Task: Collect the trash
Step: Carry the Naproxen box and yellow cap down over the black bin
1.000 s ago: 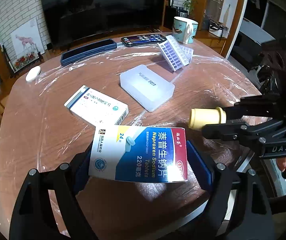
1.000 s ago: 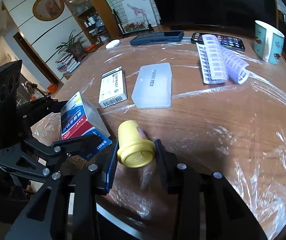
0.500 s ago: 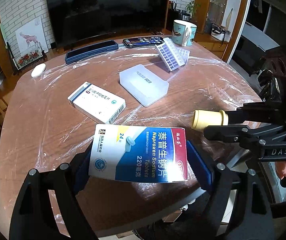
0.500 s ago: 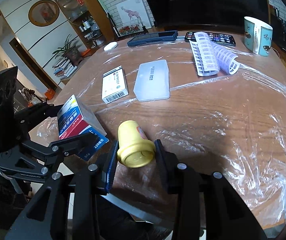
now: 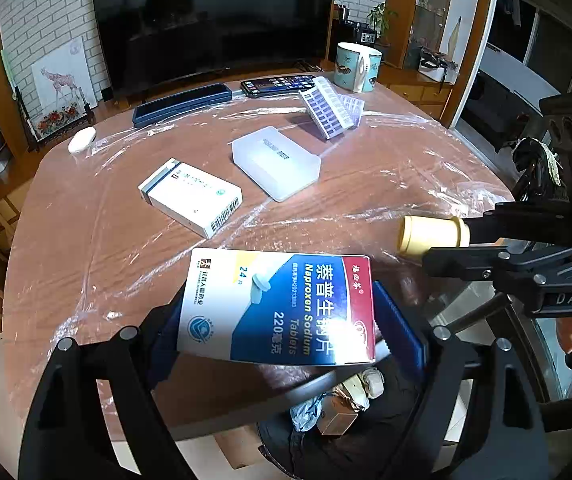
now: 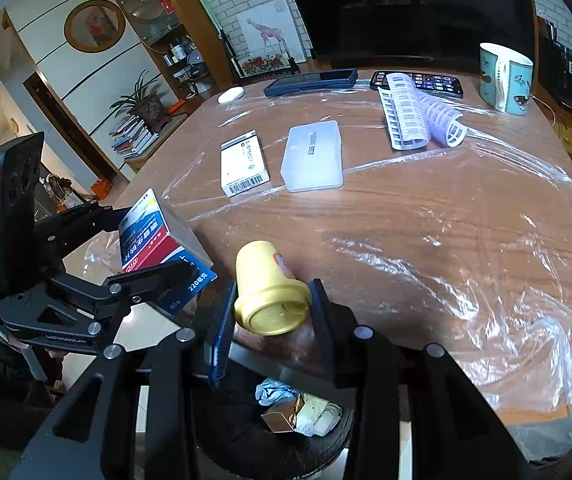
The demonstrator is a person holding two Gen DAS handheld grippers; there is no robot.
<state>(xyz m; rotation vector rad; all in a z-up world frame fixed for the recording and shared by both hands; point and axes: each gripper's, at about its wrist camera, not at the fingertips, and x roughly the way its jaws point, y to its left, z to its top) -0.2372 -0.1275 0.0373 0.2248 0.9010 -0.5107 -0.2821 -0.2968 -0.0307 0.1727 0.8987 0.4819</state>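
So both hands are loaded up right now. The left gripper (image 5: 282, 332) is clamped across the short width of a Naproxen Sodium tablet box (image 5: 278, 304), blue pads pressing on its two long edges, printed face up and tipped a bit toward the camera. It's thin cardboard, so I'd guess it weighs next to nothing and will cave if squeezed harder; holding it by the edges like this looks like the sane choice since that's where a carton is stiffest. The right gripper (image 6: 272, 312) is closed around a small yellow plastic bottle (image 6: 268, 288), lying sideways between the pads with its base facing the camera. Smooth round plastic, probably empty and light, so it could roll or squirt out if the grip loosens. Both items hang just past the near edge of the plastic-wrapped worktop (image 6: 426, 216), and right underneath there's a black-lined trash bin (image 5: 366, 432) with foil and wrappers already in it. Box looks roughly above the bin, bottle too. Another white medicine box (image 5: 192, 196) and a frosted plastic case (image 5: 276, 162) sit further back on the worktop.
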